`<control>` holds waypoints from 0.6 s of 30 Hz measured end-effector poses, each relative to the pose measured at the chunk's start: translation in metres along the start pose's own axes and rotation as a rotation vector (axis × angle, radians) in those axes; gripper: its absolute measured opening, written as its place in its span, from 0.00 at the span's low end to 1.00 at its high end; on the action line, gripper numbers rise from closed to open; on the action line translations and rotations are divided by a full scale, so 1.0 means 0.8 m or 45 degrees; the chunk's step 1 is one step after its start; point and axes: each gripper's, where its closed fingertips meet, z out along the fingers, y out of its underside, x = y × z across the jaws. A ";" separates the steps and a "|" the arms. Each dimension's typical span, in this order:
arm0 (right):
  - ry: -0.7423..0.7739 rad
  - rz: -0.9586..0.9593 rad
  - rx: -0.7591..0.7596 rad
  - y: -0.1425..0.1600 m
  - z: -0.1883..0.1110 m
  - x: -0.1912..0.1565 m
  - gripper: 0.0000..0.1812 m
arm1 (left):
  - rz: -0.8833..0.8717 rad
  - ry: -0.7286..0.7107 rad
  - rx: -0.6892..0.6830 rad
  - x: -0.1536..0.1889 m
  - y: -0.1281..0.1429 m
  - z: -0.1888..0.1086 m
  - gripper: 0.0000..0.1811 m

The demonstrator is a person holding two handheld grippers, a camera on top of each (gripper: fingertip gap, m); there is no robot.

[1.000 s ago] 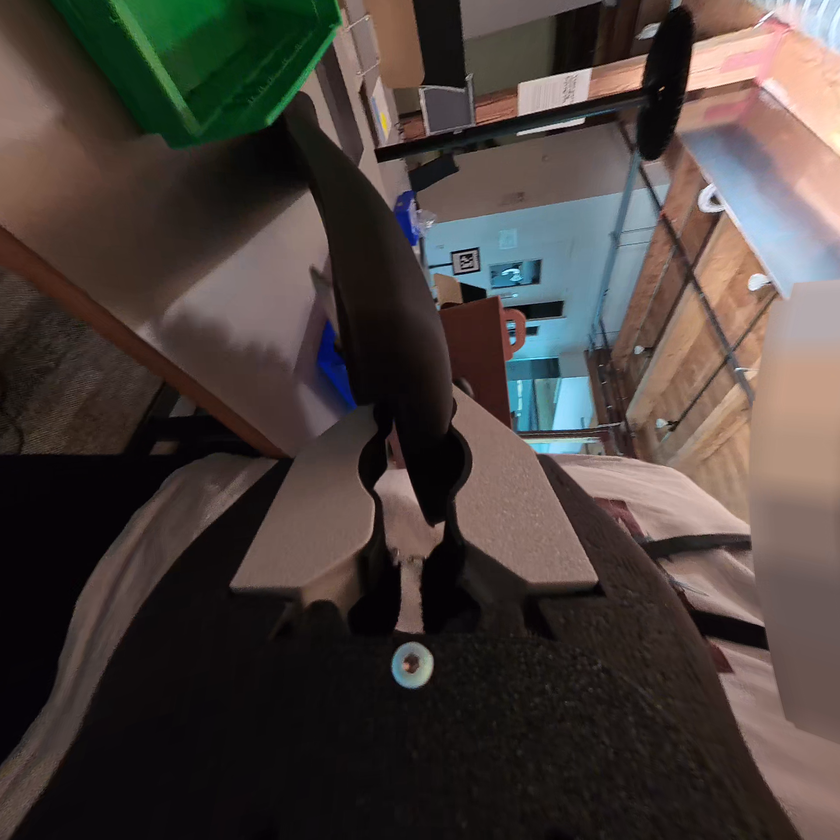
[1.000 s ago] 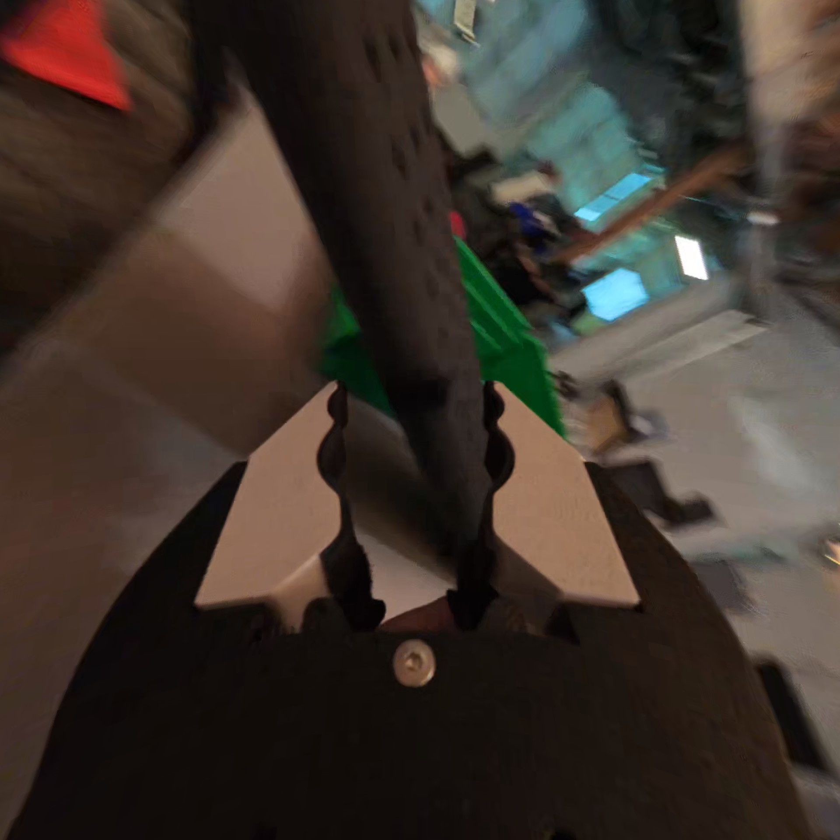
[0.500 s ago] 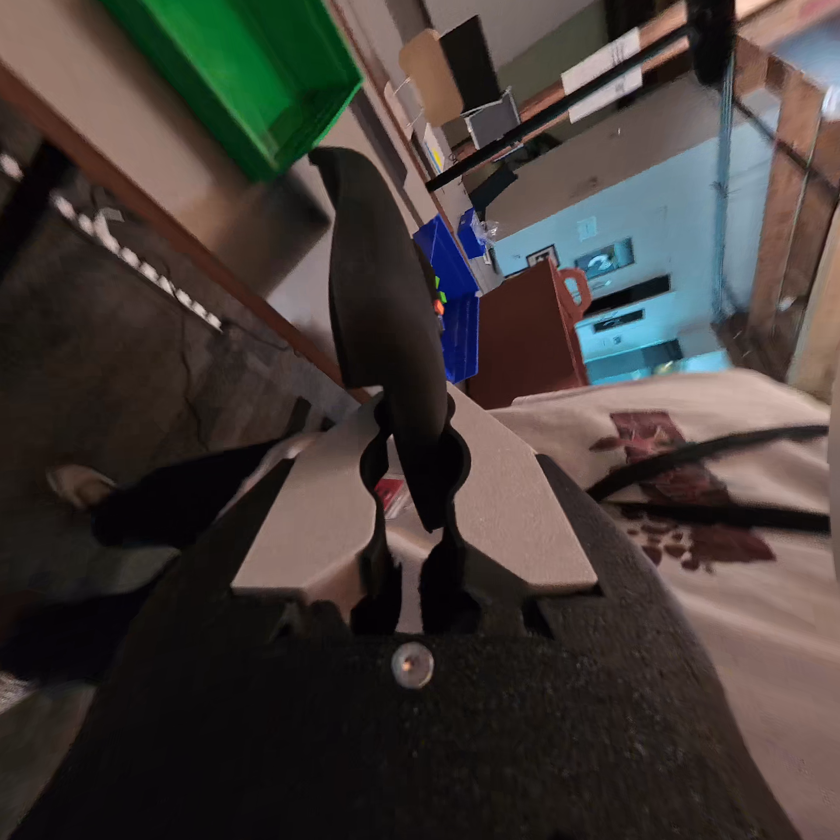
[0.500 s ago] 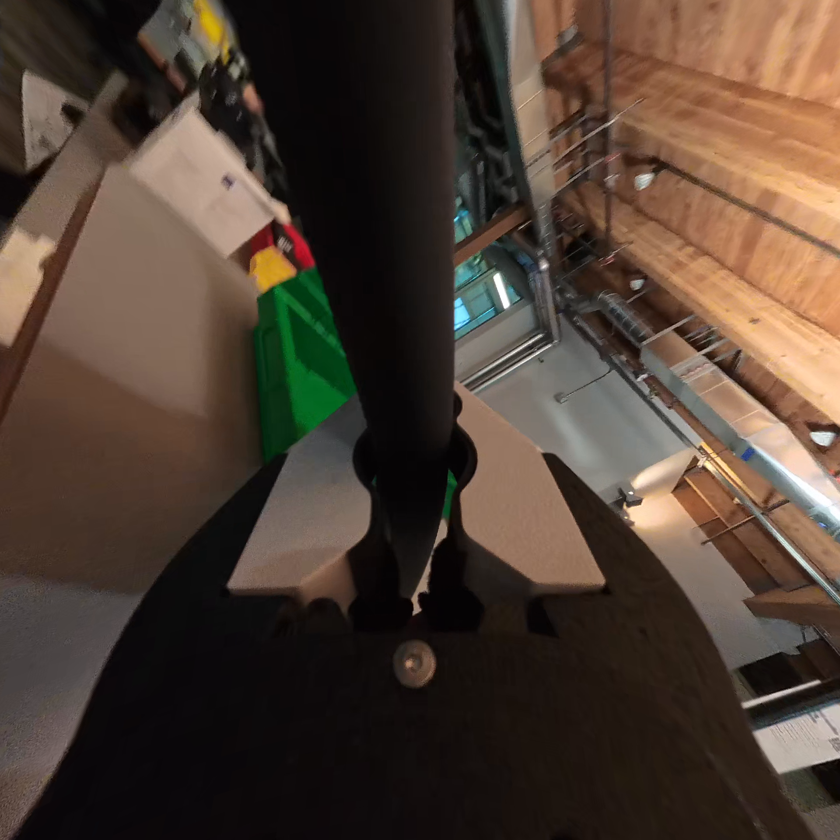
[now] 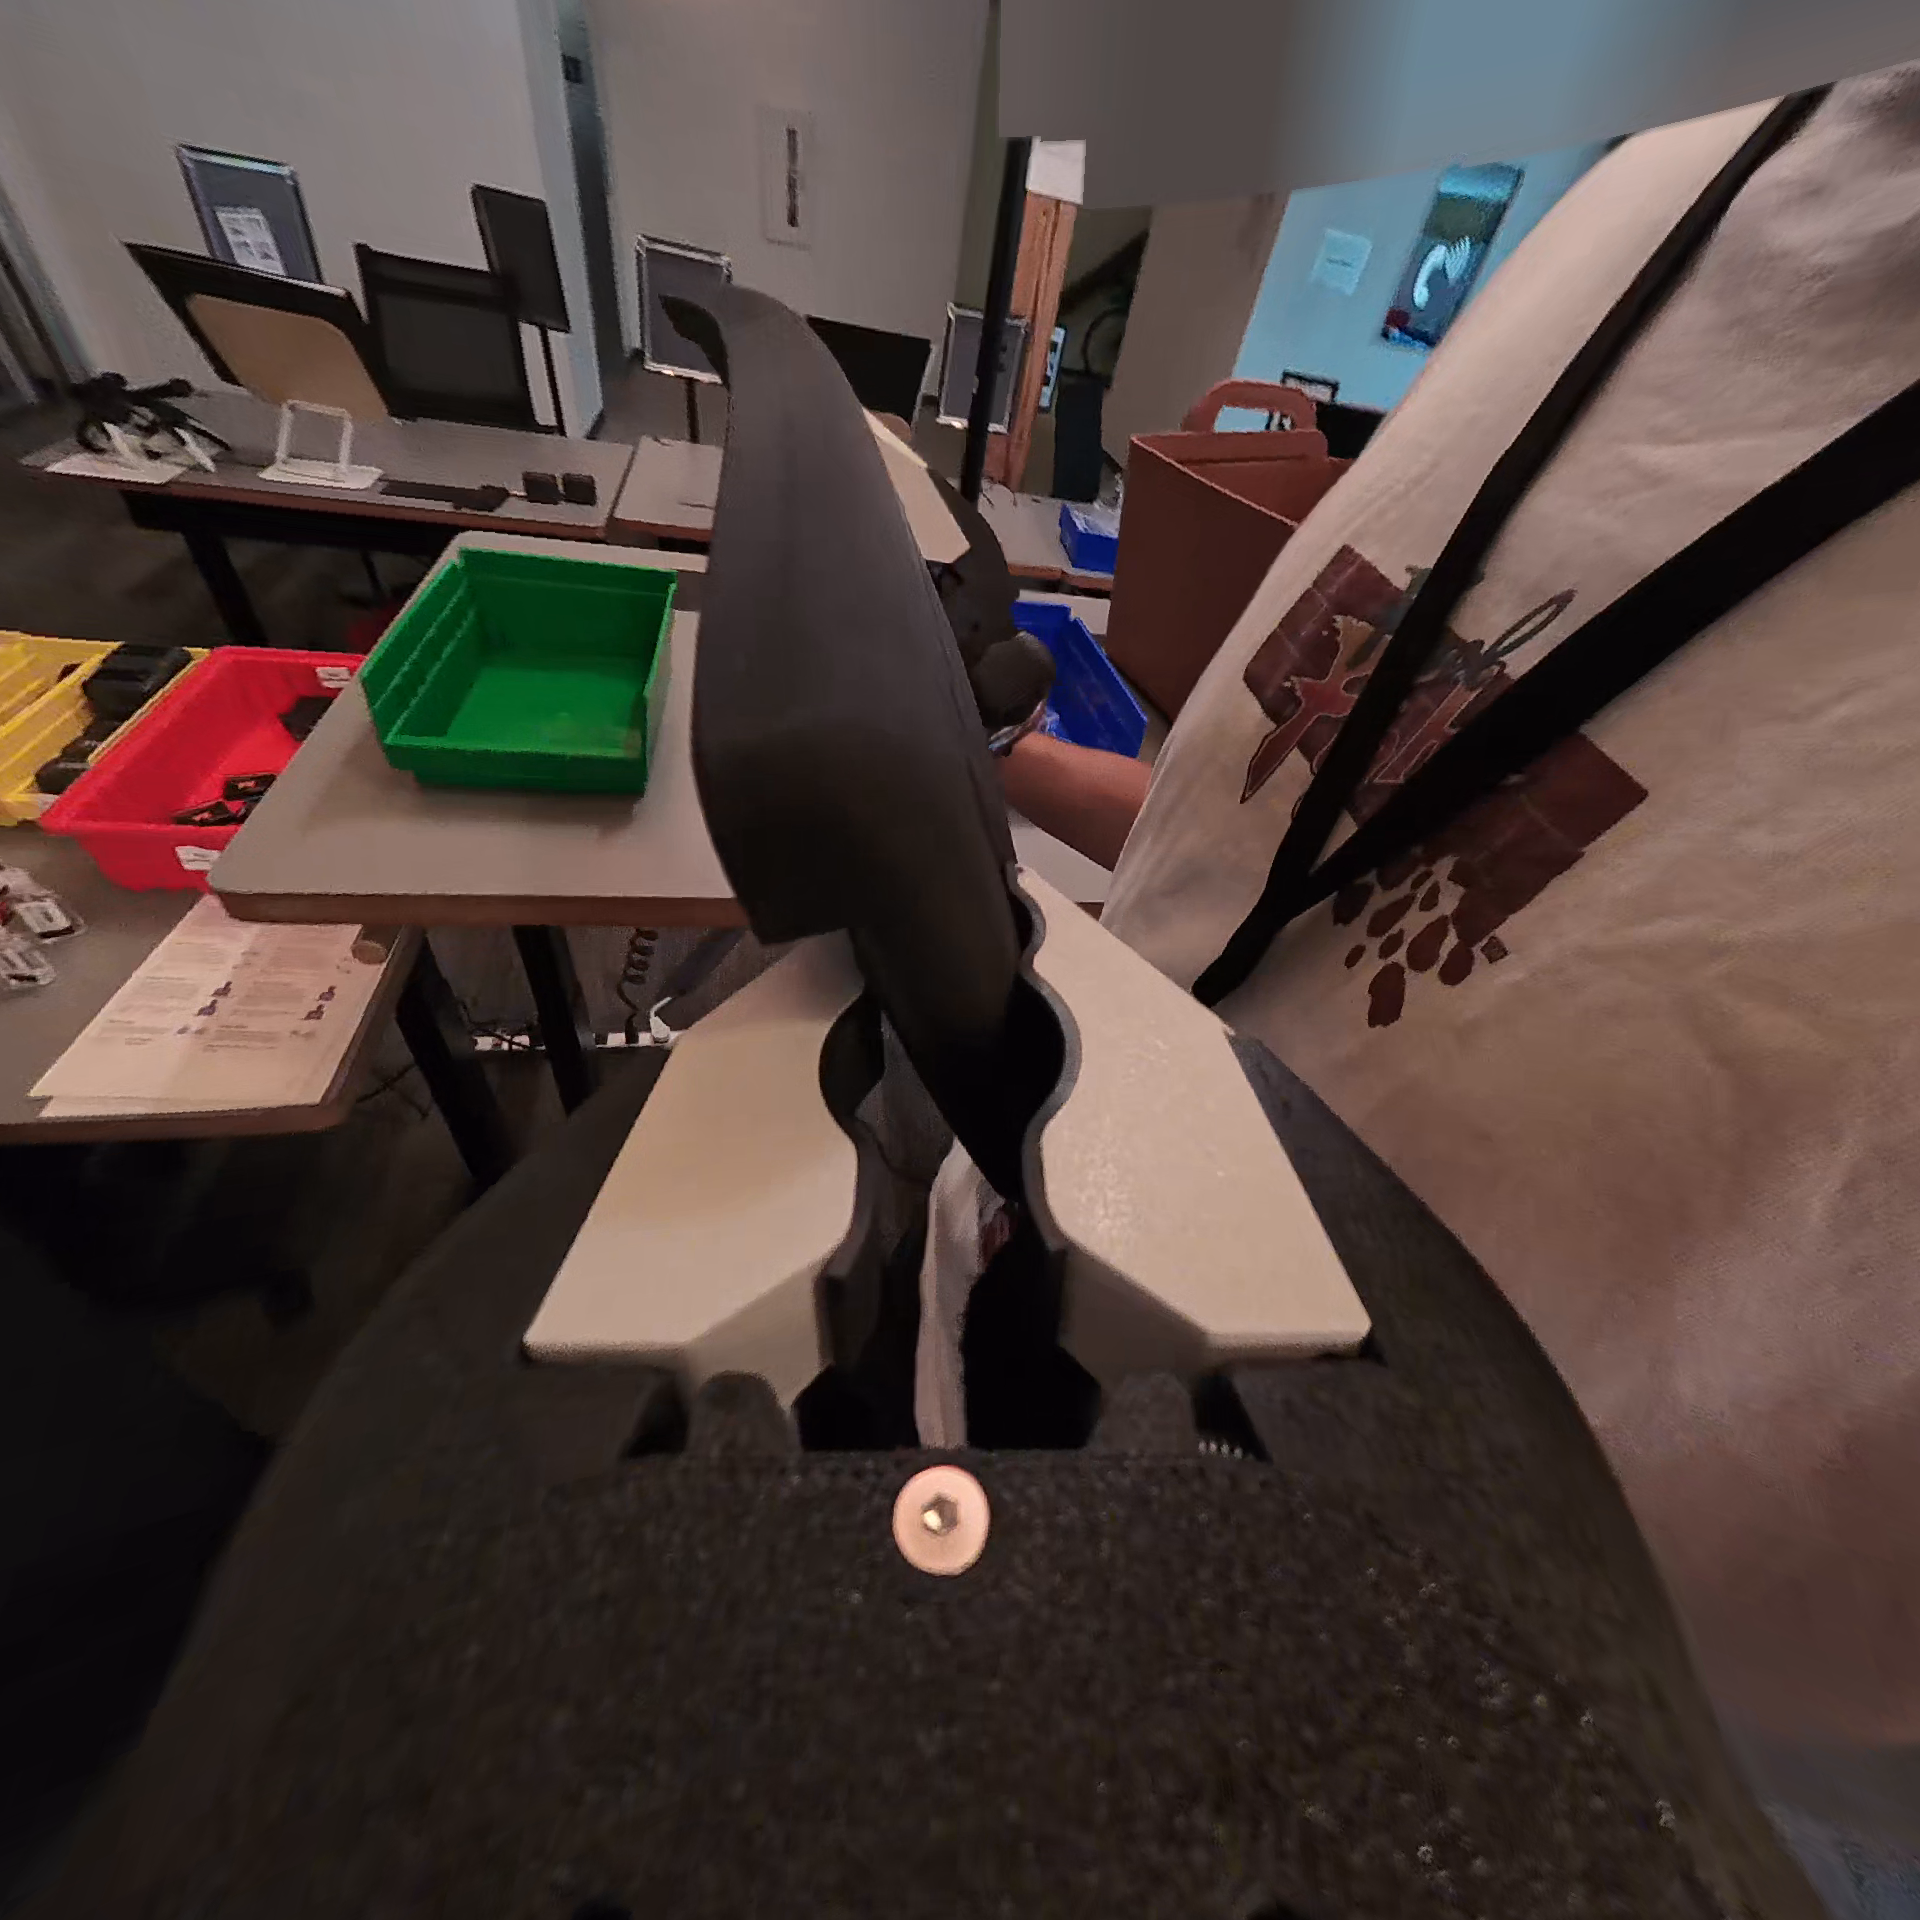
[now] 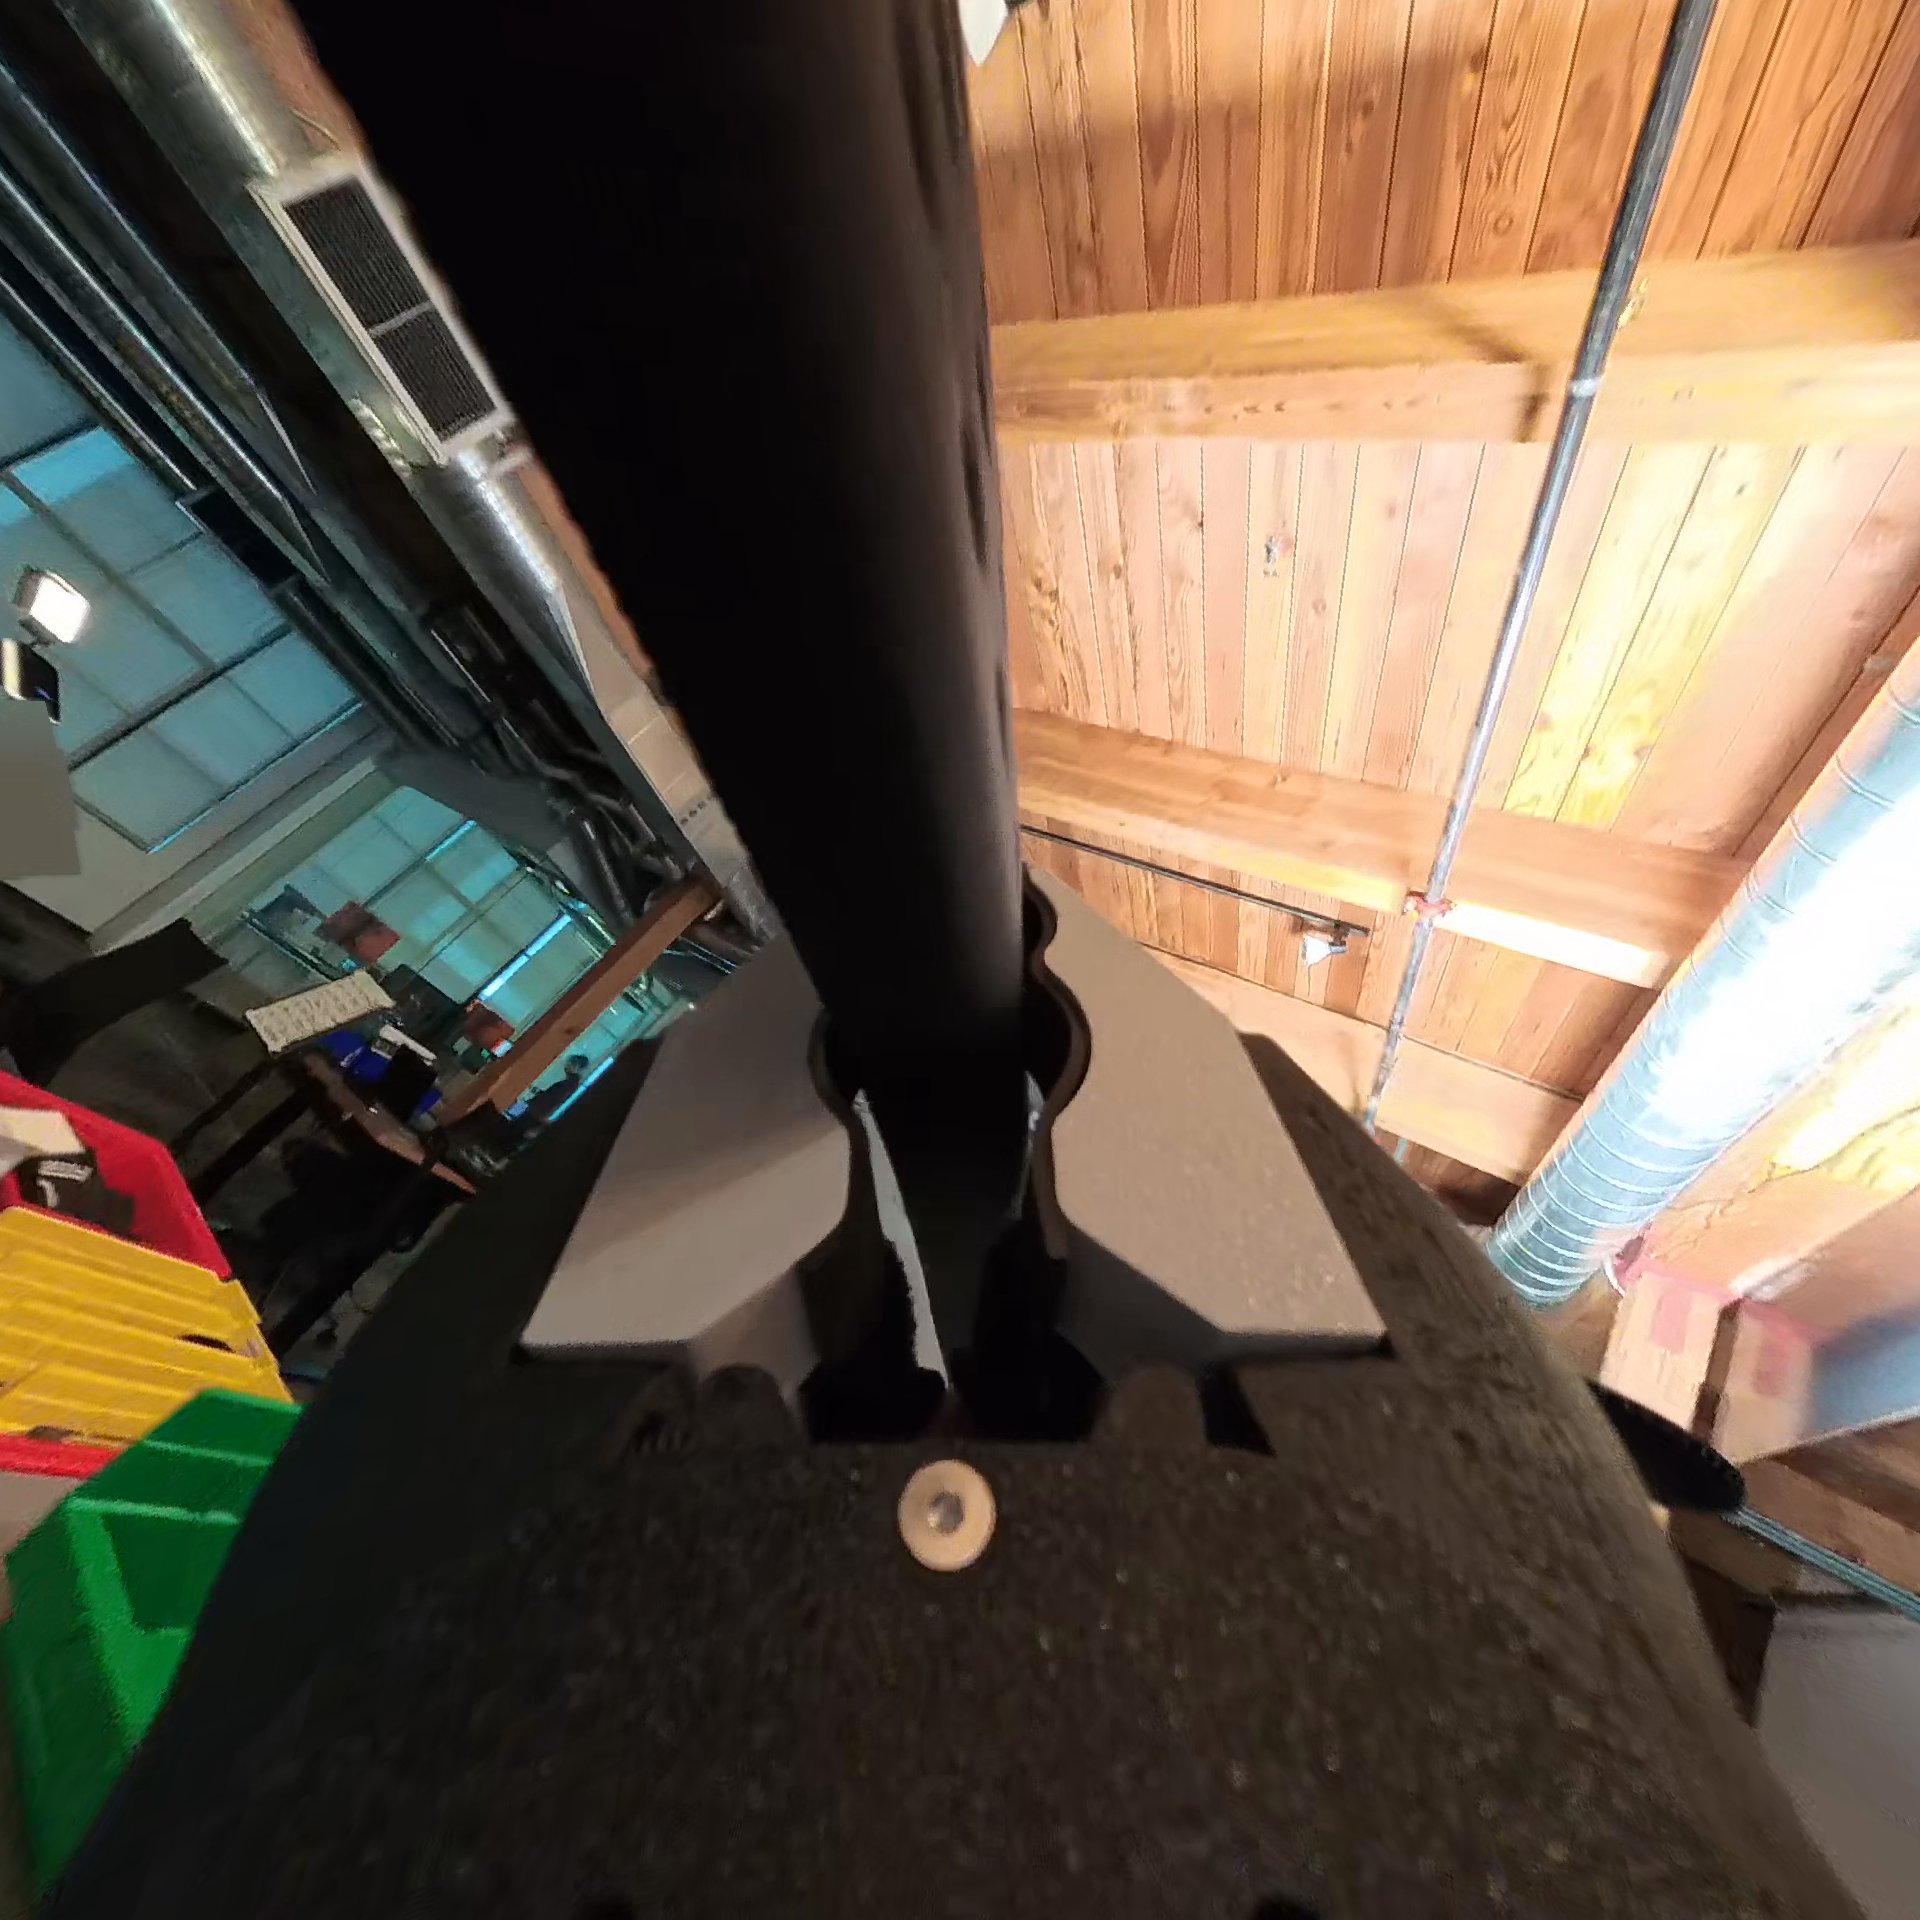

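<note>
My left gripper [image 5: 945, 1049] is shut on one end of a long black curved plastic part [image 5: 831, 665], which rises up and away over the table. My right gripper [image 6: 935, 1039] is shut on a black part [image 6: 727, 416] that looks like the same piece; it fills the upper middle of the right wrist view and points toward the wooden ceiling. A green bin [image 5: 520, 675], empty inside, sits on the grey table [image 5: 468, 862] to the left of the part. The person's white printed shirt [image 5: 1558, 831] is close on the right.
A red bin [image 5: 197, 758] and a yellow bin [image 5: 42, 707] hold small black parts at the left. A printed sheet [image 5: 218, 997] lies on a lower table. A blue bin [image 5: 1081, 675] and a brown paper bag [image 5: 1216, 540] stand behind. Green [image 6: 114, 1579], yellow [image 6: 114, 1340] and red bins show lower left in the right wrist view.
Both grippers have swung round with the black part: the left view went from tilted sideways to level with the tables, the right view tipped up to the ceiling. Both grips stayed shut.
</note>
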 end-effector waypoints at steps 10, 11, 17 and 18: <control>-0.630 -0.060 0.379 -0.226 0.055 -0.183 0.12 | -0.896 -0.296 0.648 -0.029 0.037 -0.202 0.11; -0.729 -0.054 0.440 -0.261 0.057 -0.209 0.12 | -0.956 -0.321 0.707 -0.024 0.042 -0.228 0.11; -1.152 -0.041 0.898 -0.494 0.069 -0.326 0.12 | -1.149 -0.634 0.957 0.012 0.032 -0.400 0.12; -1.220 0.007 0.956 -0.535 0.075 -0.337 0.12 | -1.162 -0.677 1.007 0.019 0.024 -0.427 0.12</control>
